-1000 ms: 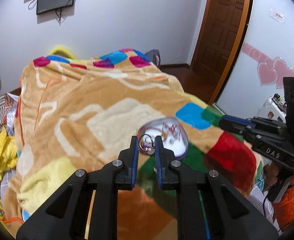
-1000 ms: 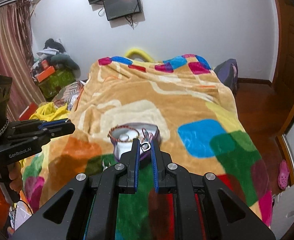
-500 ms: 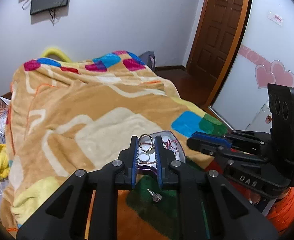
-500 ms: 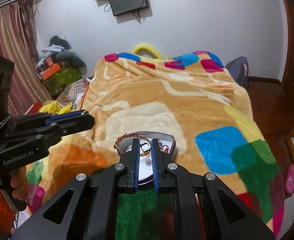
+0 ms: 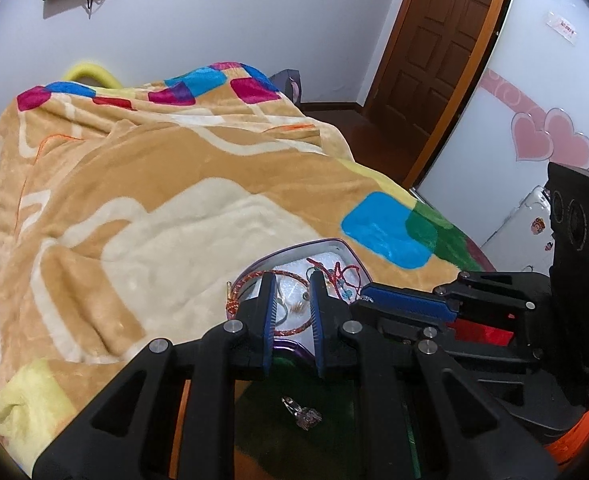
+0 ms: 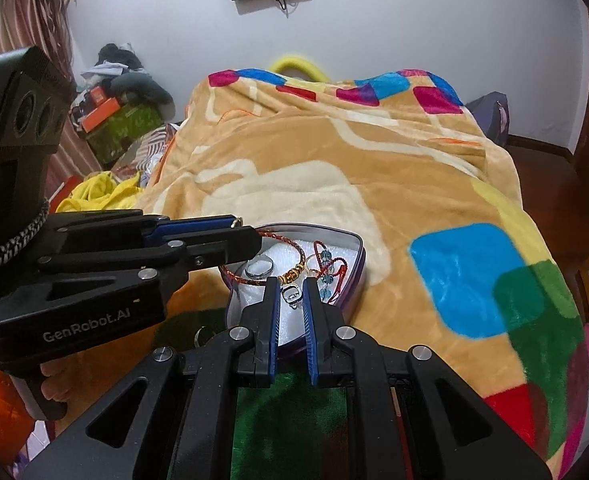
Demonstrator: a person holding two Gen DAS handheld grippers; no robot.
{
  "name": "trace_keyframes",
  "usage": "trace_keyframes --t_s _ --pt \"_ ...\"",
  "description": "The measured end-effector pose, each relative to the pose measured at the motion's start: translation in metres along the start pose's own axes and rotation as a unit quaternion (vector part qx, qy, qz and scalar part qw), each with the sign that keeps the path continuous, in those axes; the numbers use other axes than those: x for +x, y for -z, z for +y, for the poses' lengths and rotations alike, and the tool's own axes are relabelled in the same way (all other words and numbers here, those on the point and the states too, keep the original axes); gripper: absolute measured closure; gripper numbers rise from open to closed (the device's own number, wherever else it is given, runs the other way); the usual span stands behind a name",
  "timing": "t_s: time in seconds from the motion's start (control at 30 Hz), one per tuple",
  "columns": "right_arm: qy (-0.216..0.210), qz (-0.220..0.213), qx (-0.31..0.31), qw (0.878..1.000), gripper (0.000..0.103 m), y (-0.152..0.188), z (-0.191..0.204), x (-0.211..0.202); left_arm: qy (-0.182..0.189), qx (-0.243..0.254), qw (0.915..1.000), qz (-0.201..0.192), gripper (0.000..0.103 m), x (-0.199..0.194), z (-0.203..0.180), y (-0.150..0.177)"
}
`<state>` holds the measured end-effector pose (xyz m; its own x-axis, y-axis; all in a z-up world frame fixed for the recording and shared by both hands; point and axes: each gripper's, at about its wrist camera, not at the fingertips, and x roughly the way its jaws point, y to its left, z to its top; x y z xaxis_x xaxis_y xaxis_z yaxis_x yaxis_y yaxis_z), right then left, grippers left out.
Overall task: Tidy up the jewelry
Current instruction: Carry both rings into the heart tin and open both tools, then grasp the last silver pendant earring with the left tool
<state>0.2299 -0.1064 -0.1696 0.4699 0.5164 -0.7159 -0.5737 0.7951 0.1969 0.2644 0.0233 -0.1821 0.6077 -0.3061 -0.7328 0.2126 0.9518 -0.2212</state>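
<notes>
A purple heart-shaped tin [image 6: 356, 276] [image 5: 346, 250] with a white lining lies on the blanket and holds a red cord bangle [image 6: 294, 245], a silver ring [image 6: 258, 269] and beaded red strings [image 6: 326, 262]. My right gripper [image 6: 291, 294] is shut on a small silver ring [image 6: 292, 295], held over the tin's near edge. My left gripper [image 5: 290, 280] hovers over the tin with its jaws slightly apart and nothing clearly between them. A loose silver ring [image 5: 305, 416] lies on the green patch of blanket below the left gripper.
A patterned fleece blanket [image 6: 334, 152] covers the bed. The left gripper's body [image 6: 74, 272] reaches in from the left of the right wrist view, close to the tin. A wooden door [image 5: 434, 40] is at the right, and clutter [image 6: 118, 112] lies left of the bed.
Both grippers moved forward over the tin. The ring the left gripper held is no longer between its fingers. The right gripper still holds its ring.
</notes>
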Motion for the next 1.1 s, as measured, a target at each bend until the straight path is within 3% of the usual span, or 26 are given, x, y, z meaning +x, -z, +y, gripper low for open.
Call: trace_keyframes --t_s 0.2,0.27,0.33,0.5,0.8,1.0,1.1 --pt "-0.001 0.005 -0.001 1.000 0.093 -0.001 0.000 0.004 0.000 0.002 1.0000 0.001 0.085 -0.010 0.002 0.003" --pt "-0.001 0.006 -0.004 1.000 0.093 -0.001 0.001 0.005 0.001 -0.002 1.0000 0.001 0.072 -0.014 0.004 0.006" --pt "-0.001 0.007 -0.007 1.000 0.093 0.000 0.003 0.005 -0.005 -0.002 1.0000 0.004 0.067 -0.020 0.005 0.014" --pt "0.006 0.010 -0.015 1.000 0.093 0.001 0.006 0.006 -0.018 0.007 0.9995 0.024 0.067 -0.025 0.005 0.031" --pt "0.017 0.019 -0.021 0.999 0.092 0.000 0.008 0.003 0.003 -0.013 0.9981 0.061 0.067 -0.018 0.003 0.062" --pt "0.021 0.015 -0.021 0.999 0.089 0.000 0.007 -0.002 -0.007 0.000 0.9974 0.072 0.067 -0.008 -0.008 0.068" --pt "0.020 0.011 -0.017 1.000 0.089 -0.001 0.005 -0.004 -0.012 0.011 0.9971 0.075 0.074 -0.003 -0.012 0.068"
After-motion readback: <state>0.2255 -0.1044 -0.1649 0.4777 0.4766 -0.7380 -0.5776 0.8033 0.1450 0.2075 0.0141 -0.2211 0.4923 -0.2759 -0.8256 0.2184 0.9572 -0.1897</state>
